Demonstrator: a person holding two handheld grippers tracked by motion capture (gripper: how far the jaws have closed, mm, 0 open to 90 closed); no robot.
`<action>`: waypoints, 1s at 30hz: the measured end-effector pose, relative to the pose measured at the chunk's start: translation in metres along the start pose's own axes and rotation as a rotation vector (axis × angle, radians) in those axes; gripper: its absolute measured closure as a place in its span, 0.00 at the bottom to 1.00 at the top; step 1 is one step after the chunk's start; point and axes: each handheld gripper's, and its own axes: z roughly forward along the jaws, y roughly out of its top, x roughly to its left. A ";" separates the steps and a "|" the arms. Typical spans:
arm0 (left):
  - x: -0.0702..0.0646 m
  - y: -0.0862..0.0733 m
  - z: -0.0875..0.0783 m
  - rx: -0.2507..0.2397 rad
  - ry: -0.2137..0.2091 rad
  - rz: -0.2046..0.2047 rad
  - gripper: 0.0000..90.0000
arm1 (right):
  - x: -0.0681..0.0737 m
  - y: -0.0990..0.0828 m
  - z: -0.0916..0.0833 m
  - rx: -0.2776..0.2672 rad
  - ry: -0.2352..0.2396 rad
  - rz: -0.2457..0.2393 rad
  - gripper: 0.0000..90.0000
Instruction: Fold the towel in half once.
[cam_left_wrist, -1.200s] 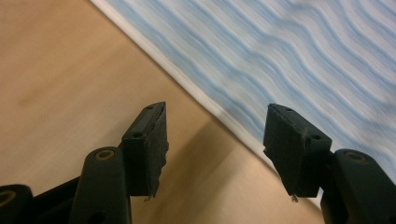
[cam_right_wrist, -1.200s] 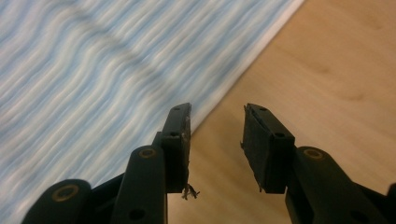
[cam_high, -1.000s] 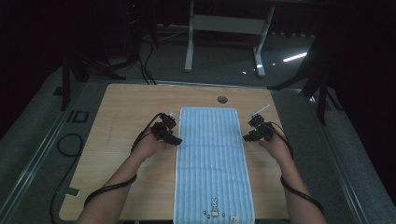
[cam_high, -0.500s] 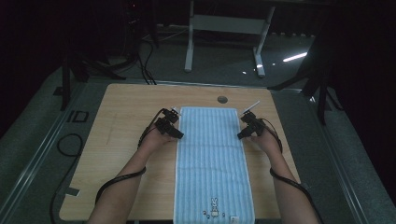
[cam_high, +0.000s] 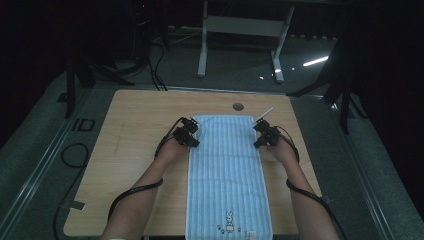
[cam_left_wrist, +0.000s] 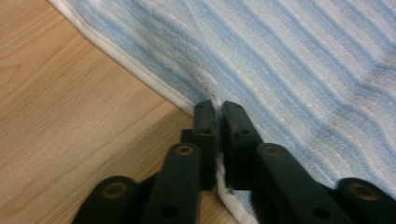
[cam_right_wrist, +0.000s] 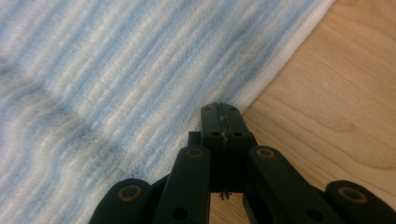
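Note:
A light blue striped towel (cam_high: 227, 175) lies flat and lengthwise down the middle of the wooden table (cam_high: 135, 130). My left gripper (cam_high: 192, 142) sits at the towel's left long edge, near the far end. Its jaws have just been closing and now pinch the white hem (cam_left_wrist: 159, 88) between the fingertips (cam_left_wrist: 205, 114). My right gripper (cam_high: 257, 142) mirrors it at the right long edge. Its jaws have also just been closing and are shut on the hem (cam_right_wrist: 275, 70) of the towel (cam_right_wrist: 116, 70). Both forearms reach in from the near side.
A small rabbit motif (cam_high: 229, 218) marks the towel's near end, which hangs at the table's front edge. A round dark grommet (cam_high: 238, 106) sits in the table beyond the towel. Bare wood flanks the towel on both sides. Cables (cam_high: 75, 150) lie on the floor at the left.
Both hands slid toward the towel's far end and dropped onto its long edges. The jaws of both grippers closed on the hems.

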 end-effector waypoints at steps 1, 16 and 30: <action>0.001 0.000 -0.004 -0.015 -0.011 -0.004 0.96 | 0.000 0.000 -0.003 -0.008 0.002 0.002 1.00; -0.014 -0.029 -0.059 -0.080 -0.049 0.043 0.95 | 0.026 -0.031 -0.063 -0.129 0.041 -0.118 1.00; -0.023 -0.067 -0.052 0.105 -0.116 0.062 0.76 | 0.055 -0.042 -0.051 -0.116 0.059 -0.183 1.00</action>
